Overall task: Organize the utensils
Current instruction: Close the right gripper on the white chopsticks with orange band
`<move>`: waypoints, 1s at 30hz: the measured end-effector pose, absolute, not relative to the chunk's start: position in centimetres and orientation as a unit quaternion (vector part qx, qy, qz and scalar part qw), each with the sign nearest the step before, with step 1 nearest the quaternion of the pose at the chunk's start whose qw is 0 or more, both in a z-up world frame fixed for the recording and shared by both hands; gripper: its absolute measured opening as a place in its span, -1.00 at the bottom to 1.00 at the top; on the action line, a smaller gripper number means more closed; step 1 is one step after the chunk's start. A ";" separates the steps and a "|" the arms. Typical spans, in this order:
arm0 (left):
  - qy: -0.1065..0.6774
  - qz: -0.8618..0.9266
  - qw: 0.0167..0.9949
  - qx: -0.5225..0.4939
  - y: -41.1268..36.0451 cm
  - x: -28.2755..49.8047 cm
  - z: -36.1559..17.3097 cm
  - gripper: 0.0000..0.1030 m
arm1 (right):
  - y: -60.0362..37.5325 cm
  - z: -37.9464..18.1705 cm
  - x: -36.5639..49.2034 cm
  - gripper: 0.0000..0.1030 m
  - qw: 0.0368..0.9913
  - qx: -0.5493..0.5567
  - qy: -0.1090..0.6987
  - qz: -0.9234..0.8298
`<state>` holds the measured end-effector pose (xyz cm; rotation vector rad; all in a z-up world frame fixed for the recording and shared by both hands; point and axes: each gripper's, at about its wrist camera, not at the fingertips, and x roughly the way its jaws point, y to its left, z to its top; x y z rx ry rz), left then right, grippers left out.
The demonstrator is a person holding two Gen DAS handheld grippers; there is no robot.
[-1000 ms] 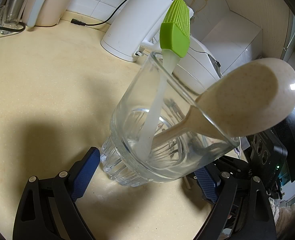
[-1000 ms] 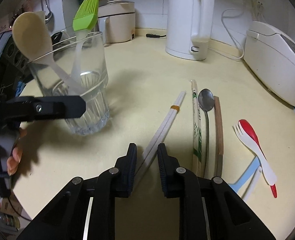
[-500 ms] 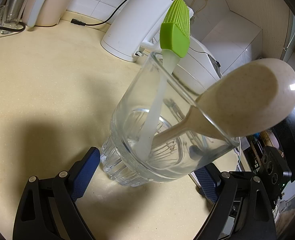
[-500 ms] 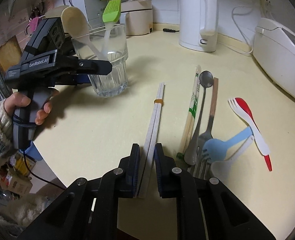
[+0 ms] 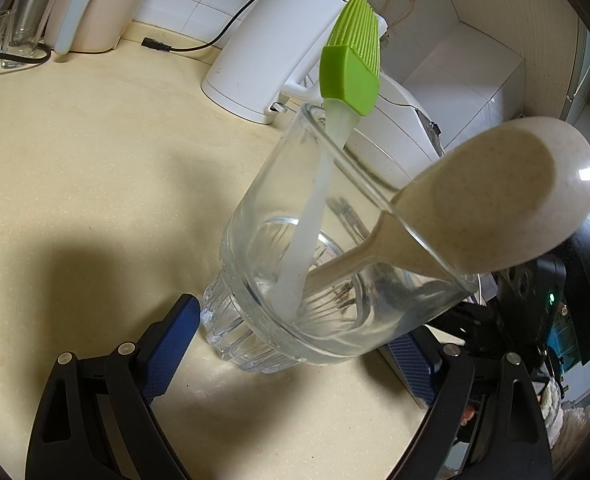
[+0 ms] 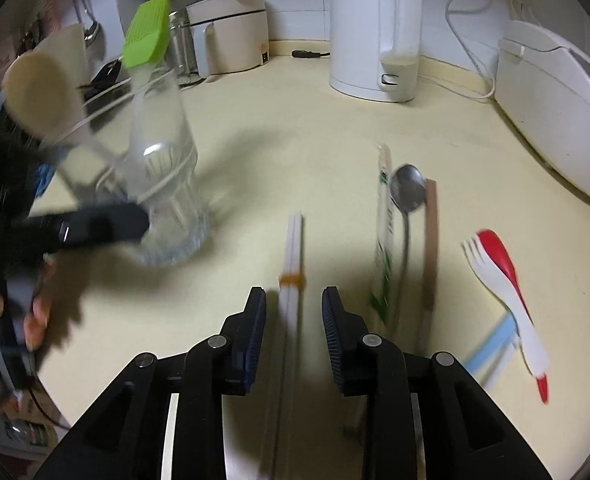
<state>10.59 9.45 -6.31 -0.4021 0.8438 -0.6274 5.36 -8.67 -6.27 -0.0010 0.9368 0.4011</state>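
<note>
Now the right gripper (image 6: 293, 316) is spread, its two fingers either side of one banded pair of white chopsticks (image 6: 293, 252) without touching. At two o'clock lie one wrapped pair (image 6: 383, 232), one spoon (image 6: 406, 196), one brown stick (image 6: 431, 240), one white fork (image 6: 507, 300), one red utensil (image 6: 503, 264). The left gripper (image 5: 295, 336) brackets the glass (image 5: 255, 320); contact I cannot tell. It holds one brush (image 5: 349, 72) and one scoop (image 5: 495, 196).

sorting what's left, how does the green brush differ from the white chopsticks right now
The green brush stands head-up in the glass, leaning on its rim; the white chopsticks lie flat on the counter. The brush is a single tool; the chopsticks are a pair bound by an orange band. Both are long and slim.
</note>
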 end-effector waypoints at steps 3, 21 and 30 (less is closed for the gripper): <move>0.400 -0.298 0.846 -0.191 9.5 10.6 -6.3 0.80 | -7.7 -6.2 6.4 -0.43 0.872 -0.009 0.448 0.197; 0.400 -0.298 0.846 -0.191 9.4 10.6 -6.3 0.80 | -6.9 -6.1 6.8 -0.67 0.875 -0.039 0.445 0.186; 0.400 -0.298 0.846 -0.191 9.4 10.6 -6.3 0.80 | -6.8 -6.1 6.3 -0.69 0.880 -0.030 0.439 0.182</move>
